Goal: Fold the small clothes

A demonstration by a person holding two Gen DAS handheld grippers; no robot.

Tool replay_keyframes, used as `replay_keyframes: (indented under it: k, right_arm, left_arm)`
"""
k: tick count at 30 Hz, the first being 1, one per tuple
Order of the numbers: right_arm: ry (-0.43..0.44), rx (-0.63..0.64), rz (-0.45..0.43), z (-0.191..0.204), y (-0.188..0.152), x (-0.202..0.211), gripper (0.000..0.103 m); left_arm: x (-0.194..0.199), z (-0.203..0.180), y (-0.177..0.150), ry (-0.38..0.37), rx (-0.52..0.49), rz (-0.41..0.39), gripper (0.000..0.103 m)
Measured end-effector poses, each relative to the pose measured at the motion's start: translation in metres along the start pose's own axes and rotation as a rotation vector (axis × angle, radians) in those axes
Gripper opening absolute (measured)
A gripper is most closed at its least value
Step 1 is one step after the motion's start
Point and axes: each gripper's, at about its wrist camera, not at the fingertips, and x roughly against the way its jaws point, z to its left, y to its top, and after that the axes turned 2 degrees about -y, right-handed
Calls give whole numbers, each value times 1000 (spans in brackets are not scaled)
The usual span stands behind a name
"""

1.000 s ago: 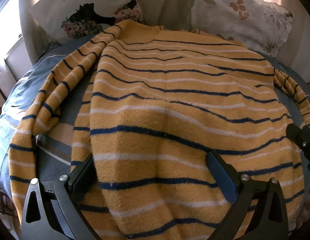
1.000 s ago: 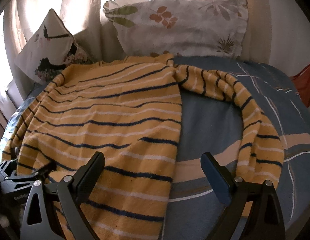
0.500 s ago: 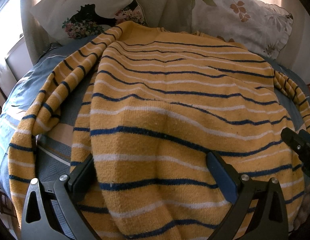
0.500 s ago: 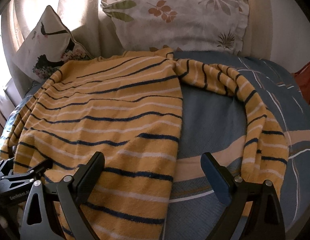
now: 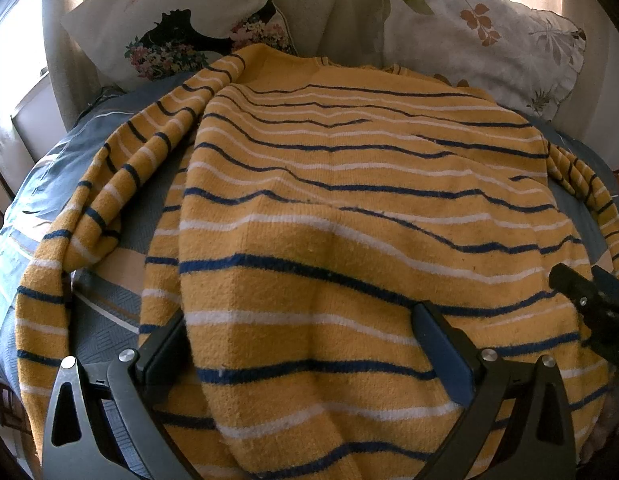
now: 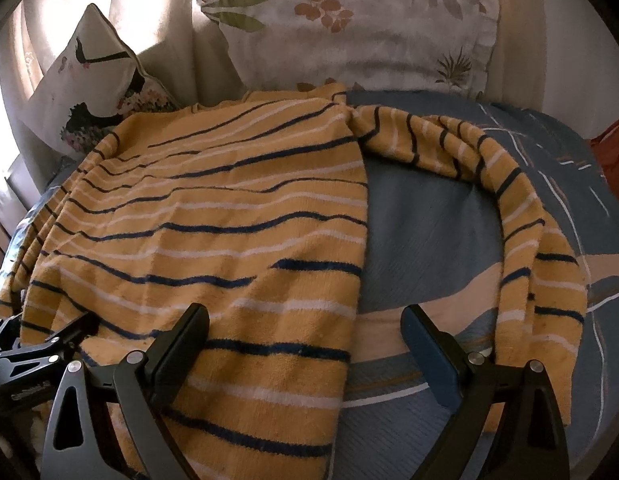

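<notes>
Two tongs stand wide apart at the near hem of one striped sweater, and neither holds cloth. Your left tongs [image 5: 305, 356] fill the bottom of the left wrist view, jaws spread on either side of the lower middle of the sweater [image 5: 349, 208]. Your right tongs [image 6: 305, 344] fill the bottom of the right wrist view, straddling the sweater's right side edge, one jaw over the knit and the other over the bed [image 6: 429, 224].

The sweater lies flat on the bed, hem toward you and neck toward the two pillows at the top of the frame, a flowered one [image 5: 181, 20] and a leaf-print one [image 5: 481, 28]. One sleeve [image 5: 97, 216] loops down the left of the left wrist view; the other sleeve [image 6: 521, 216] curves down the right of the right wrist view, well apart from the body.

Judged from this layout, the garment is spread out and no fold is yet made, so the step in hand is the approach for the first grasp. Your next move calls for lowering both tongs onto the cloth and closing on one layer pair at matching points. Bring each sleeve in across the body before you fold hem toward neck.
</notes>
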Motion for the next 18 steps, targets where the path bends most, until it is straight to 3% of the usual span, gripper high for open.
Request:
replay_keyframes:
  k: [7, 14, 18]
  right_arm:
    - [-7, 16, -3, 1, -2, -2, 99]
    - [-16, 27, -5, 1, -2, -3, 99]
    - [-11, 31, -7, 1, -3, -3, 100]
  left_arm:
    - [8, 3, 3, -19, -6, -1, 103]
    - [43, 25, 7, -29, 5, -68, 103]
    - [62, 52, 13, 19, 31, -109, 103]
